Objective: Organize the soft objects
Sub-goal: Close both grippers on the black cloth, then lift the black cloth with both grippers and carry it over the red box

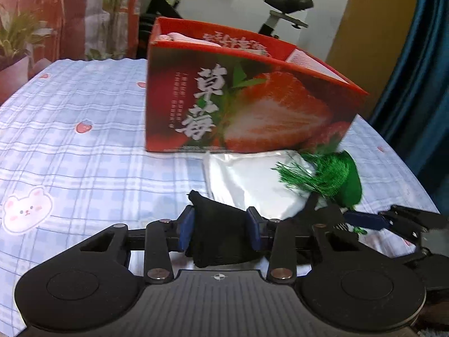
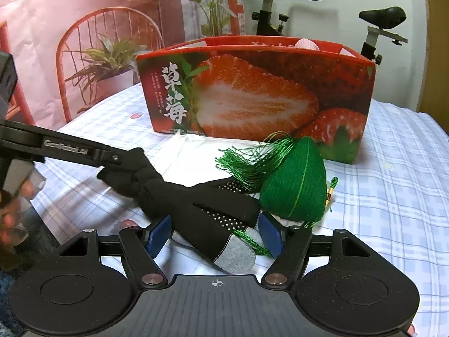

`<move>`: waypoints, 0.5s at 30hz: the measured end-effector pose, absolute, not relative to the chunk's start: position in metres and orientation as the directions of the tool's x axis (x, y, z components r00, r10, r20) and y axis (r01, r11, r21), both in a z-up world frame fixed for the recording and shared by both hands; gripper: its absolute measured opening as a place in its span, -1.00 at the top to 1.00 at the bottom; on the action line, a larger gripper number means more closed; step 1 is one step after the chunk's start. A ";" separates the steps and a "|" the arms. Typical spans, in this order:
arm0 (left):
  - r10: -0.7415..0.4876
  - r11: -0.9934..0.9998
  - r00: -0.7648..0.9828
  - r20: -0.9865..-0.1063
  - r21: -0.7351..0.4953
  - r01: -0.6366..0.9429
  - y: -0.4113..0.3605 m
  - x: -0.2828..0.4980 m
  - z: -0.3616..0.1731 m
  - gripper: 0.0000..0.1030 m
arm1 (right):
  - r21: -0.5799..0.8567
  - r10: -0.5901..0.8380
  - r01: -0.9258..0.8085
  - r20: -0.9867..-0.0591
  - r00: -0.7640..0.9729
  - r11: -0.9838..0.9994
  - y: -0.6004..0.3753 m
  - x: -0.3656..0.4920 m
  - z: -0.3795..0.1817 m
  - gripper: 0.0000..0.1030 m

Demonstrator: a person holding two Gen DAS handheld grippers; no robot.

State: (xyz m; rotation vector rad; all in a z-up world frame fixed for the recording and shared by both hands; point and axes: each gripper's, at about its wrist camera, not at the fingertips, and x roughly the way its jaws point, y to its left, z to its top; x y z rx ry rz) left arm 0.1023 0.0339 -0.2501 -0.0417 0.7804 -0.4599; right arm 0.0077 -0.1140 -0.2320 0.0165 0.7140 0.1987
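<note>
A black sock [image 1: 219, 233] with dotted grip soles and a grey toe [image 2: 235, 255] lies twisted across the checked sheet. My left gripper [image 1: 220, 230] is shut on the sock's bunched black end, its blue pads pressing in from both sides; in the right wrist view the left gripper [image 2: 118, 165] comes in from the left. My right gripper [image 2: 214, 236] stands open around the grey toe, its pads apart from the fabric. A green tasselled sachet [image 2: 294, 185] rests on a white pouch [image 1: 247, 179] just beyond. The red strawberry box [image 2: 252, 92] stands behind, with something pink [image 2: 306, 43] inside.
A blue-and-white checked sheet [image 1: 84, 129] covers the surface. An exercise bike [image 2: 373, 33] and a printed backdrop [image 2: 84, 42] stand behind the box. A blue curtain [image 1: 415, 70] hangs at the right. A person's hand [image 2: 11, 224] holds the left gripper's handle.
</note>
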 end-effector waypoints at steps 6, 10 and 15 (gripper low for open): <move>-0.476 0.871 0.571 -0.669 -0.267 0.412 0.035 0.094 -0.251 0.22 | 0.075 0.144 -0.125 -0.647 0.749 0.989 -0.122 0.008 -0.232 -0.21; -0.458 0.874 0.563 -0.688 -0.233 0.426 0.028 0.091 -0.255 0.19 | 0.091 0.130 -0.093 -0.641 0.757 0.991 -0.129 0.009 -0.232 -0.17; -0.469 0.871 0.551 -0.690 -0.256 0.420 0.033 0.095 -0.261 0.19 | 0.067 0.129 -0.112 -0.634 0.763 0.991 -0.125 0.009 -0.231 -0.14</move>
